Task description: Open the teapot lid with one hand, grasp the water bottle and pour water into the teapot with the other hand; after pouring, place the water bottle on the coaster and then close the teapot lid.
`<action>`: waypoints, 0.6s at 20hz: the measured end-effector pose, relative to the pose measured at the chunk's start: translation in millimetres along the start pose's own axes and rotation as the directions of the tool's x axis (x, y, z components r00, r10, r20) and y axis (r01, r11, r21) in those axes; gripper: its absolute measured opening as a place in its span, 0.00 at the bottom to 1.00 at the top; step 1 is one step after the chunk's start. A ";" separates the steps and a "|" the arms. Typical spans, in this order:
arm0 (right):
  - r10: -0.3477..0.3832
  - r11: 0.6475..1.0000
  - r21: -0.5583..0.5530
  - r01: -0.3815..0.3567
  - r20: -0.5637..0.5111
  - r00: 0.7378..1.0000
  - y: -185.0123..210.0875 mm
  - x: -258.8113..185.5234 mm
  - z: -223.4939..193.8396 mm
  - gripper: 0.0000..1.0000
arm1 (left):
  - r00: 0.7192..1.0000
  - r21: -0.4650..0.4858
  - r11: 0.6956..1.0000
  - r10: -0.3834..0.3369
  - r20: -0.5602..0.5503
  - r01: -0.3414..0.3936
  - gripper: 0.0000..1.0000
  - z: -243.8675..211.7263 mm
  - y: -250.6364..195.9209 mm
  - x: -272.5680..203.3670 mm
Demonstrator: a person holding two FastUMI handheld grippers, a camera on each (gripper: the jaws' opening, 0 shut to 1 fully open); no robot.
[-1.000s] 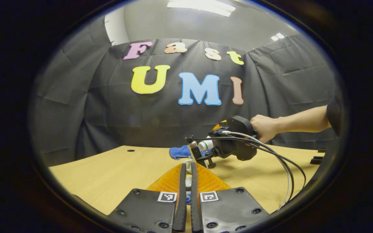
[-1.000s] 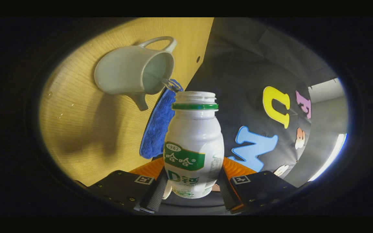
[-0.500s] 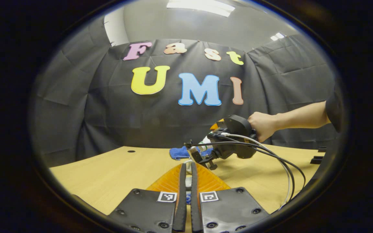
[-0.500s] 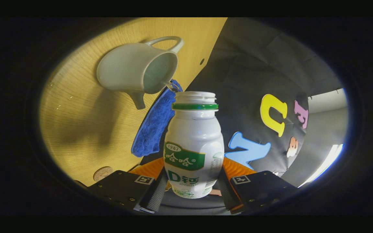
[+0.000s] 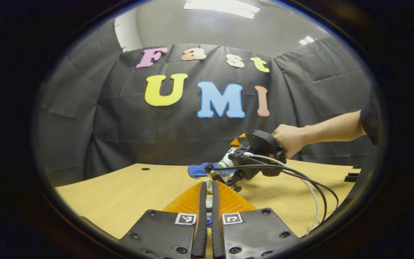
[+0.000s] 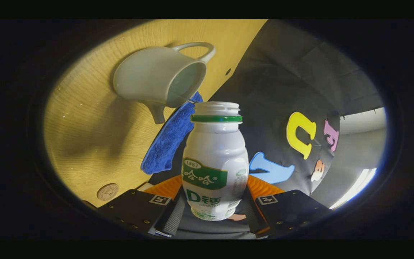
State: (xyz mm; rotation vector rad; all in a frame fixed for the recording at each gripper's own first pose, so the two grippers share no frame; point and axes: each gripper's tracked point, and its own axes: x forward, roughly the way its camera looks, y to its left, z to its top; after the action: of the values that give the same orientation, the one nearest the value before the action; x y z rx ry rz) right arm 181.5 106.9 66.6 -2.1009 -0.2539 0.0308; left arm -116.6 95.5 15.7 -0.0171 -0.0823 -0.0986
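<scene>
Bottle (image 6: 215, 162) mouth beside open, lidless teapot (image 6: 160, 84)

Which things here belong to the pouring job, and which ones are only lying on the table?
Belong to the job:
- water bottle, held in the right gripper
- teapot, lid off
- coaster
- left gripper, fingers nearly together around something small and white

Only lying about:
- blue cloth on the table

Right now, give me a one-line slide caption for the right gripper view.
Right tool grips the uncapped water bottle, tipped toward the open white teapot beside a blue cloth.
</scene>
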 end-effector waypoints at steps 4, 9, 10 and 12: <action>0.002 1.000 -0.005 -0.002 0.003 1.000 0.4 -1.4 1.2 0.72 | 1.000 0.001 1.000 0.002 0.003 -0.002 0.12 0.9 0.3 -0.6; 0.000 1.000 0.000 0.000 0.006 1.000 2.1 -1.4 2.8 0.72 | 1.000 0.000 1.000 0.003 0.000 -0.003 0.12 -0.8 0.3 0.7; 0.002 1.000 0.004 -0.002 0.006 1.000 2.6 -1.3 3.3 0.72 | 1.000 0.001 1.000 0.004 -0.001 -0.004 0.12 -0.6 0.8 0.6; 0.002 1.000 0.018 -0.002 0.007 1.000 3.6 -1.4 4.5 0.72 | 1.000 0.003 1.000 0.007 0.002 -0.007 0.12 0.5 1.3 -0.1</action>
State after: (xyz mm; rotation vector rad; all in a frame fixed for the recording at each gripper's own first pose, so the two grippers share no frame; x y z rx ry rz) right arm 180.2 108.6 61.0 -2.0838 -0.2547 0.0415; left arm -116.6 96.8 16.2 -0.0148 -0.0847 -0.0911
